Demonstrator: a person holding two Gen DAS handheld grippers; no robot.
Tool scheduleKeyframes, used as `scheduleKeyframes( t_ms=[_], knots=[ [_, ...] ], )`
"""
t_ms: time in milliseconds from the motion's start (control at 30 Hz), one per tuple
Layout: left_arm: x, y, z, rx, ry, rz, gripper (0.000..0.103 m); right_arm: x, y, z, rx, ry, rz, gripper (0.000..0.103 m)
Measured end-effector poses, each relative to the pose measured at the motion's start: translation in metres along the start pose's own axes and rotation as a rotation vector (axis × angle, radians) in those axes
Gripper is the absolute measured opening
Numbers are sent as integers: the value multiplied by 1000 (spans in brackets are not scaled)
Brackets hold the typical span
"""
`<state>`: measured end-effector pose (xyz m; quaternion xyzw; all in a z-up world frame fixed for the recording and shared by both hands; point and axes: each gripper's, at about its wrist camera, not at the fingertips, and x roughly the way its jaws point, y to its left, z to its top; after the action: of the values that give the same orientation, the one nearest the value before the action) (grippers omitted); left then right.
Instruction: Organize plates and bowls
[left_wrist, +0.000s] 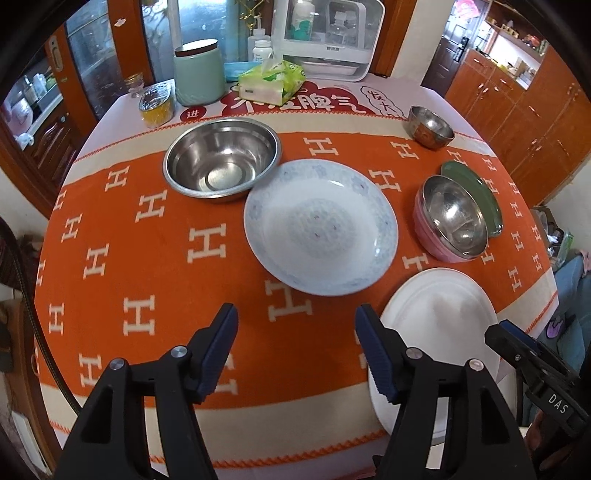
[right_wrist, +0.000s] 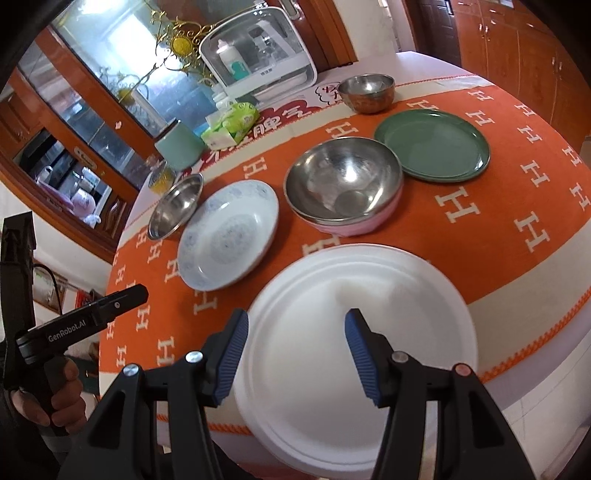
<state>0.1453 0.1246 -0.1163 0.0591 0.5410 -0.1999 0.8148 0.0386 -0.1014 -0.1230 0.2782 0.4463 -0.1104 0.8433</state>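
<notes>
Hovering over the near edge of the table, I hold both sets of jaws spread with nothing between them. My left gripper hangs above bare orange cloth, and my right gripper hangs above the white plate, which lies flat at the table's near edge and, I judge, juts a little past it.

Beyond the white plate sits the patterned plate, its far rim touching or just beside the big steel basin. To the right stands the pink bowl with its steel lining, and just behind it the green plate, so near that I cannot tell from either view whether they touch. A small steel bowl sits well apart at the far side. Nothing is stacked yet, so the sorting looks barely begun.

Risks, as I judge them: the white plate is thin-rimmed and flat, so a shallow pinch could slip, or nudge it off the near edge. My two grippers are close together; reaching for the same plate could knock them. The steel bowls are slick and round, and a one-sided pinch could tip them.
</notes>
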Motion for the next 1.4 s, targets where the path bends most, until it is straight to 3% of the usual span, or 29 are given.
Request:
scheduleKeyframes(
  t_ms=[567,1167,1400],
  knots=[
    [34,41,32,54,51,-99,72,32,38,7,103,-108,20,55],
    [100,52,54,64,160,-154,72,89,41,34,127,-57,18,55],
    [120,52,58,58,164,-162,72,114,41,42,87,-34,39,55]
  ],
)
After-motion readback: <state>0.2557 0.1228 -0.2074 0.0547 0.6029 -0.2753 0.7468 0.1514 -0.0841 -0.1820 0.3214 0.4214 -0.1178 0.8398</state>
